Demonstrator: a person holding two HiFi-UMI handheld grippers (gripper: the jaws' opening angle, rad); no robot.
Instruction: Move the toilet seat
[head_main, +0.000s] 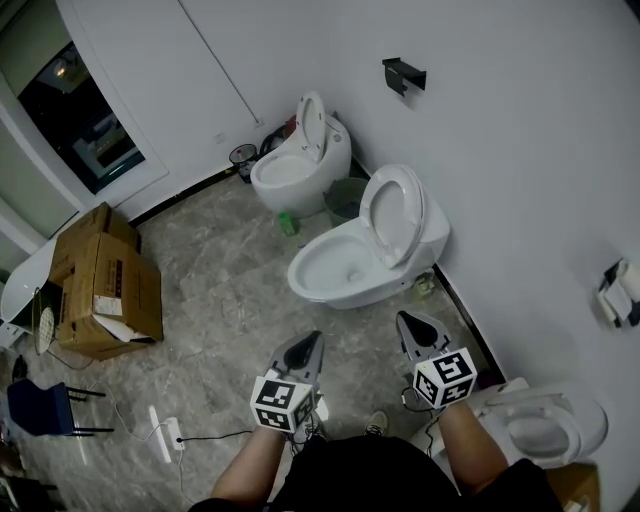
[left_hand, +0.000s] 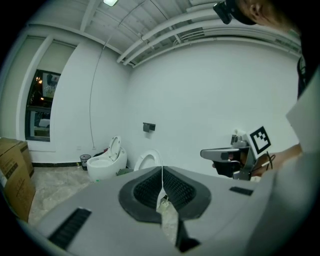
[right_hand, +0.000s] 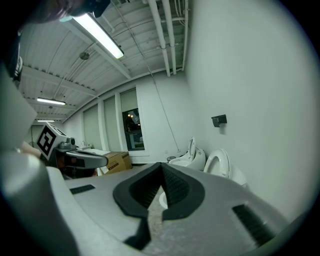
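A white toilet (head_main: 345, 268) stands on the floor ahead of me, its seat and lid (head_main: 392, 213) raised against the wall. In the right gripper view the same raised seat (right_hand: 220, 163) shows beyond the jaws; in the left gripper view only its top (left_hand: 148, 160) peeks over them. My left gripper (head_main: 311, 340) is shut and empty, short of the bowl's near left side. At the bowl's near right, my right gripper (head_main: 408, 322) is shut and empty too. Neither touches the toilet.
A second white toilet (head_main: 297, 160) with raised lid stands farther back, with a small bin (head_main: 243, 157) beside it. Cardboard boxes (head_main: 105, 285) sit at left, a third toilet (head_main: 545, 425) at lower right. A black holder (head_main: 403, 74) hangs on the wall.
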